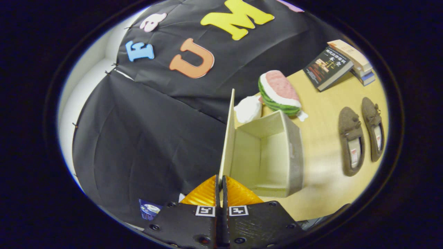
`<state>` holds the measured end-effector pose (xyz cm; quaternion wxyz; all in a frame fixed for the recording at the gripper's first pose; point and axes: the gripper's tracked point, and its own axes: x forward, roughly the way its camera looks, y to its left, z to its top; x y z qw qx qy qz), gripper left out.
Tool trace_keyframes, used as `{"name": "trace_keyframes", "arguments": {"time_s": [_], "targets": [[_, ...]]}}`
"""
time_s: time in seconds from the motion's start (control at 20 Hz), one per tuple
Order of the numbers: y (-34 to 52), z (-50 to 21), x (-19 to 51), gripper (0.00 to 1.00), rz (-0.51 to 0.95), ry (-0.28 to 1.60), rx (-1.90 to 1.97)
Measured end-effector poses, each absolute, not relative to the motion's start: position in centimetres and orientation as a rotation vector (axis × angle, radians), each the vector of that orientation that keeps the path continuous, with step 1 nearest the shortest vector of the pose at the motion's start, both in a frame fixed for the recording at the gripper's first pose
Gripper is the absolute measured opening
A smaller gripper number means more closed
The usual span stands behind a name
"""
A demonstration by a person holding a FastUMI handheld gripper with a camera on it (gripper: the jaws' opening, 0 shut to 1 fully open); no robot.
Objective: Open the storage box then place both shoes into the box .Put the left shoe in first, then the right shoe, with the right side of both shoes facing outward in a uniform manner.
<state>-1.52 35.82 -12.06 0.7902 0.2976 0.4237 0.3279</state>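
— Fingers of the gripper (220,183)?
— Pinched together on the lid (227,135), raised edge-on beside the open box (277,152).
— Shoes (361,138)?
— Side by side on the table (325,103), well apart from the box.
— Hard to make out?
— Behind the box: a watermelon toy (278,91), a white bundle (248,109), partly hidden.

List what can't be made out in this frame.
- Storage box floor: near part hidden behind the claw, shut on the raised lid.
- White object beyond the lid: partly hidden, unidentifiable.
- Insole labels in the shoes: too small.
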Motion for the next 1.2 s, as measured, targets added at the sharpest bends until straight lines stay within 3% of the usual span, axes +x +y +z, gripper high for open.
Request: {"name": "trace_keyframes", "arguments": {"time_s": [0.35,0.5,0.85,1.2], "targets": [[45.6,-10.1,-2.9,0.00,0.797,0.901,0.533],[47.4,-10.4,-2.8,0.14,0.785,0.892,0.496],[44.5,-10.7,-0.8,0.82,0.695,0.841,0.446],[37.0,-13.2,1.6,0.94,0.558,0.846,0.318]]}}
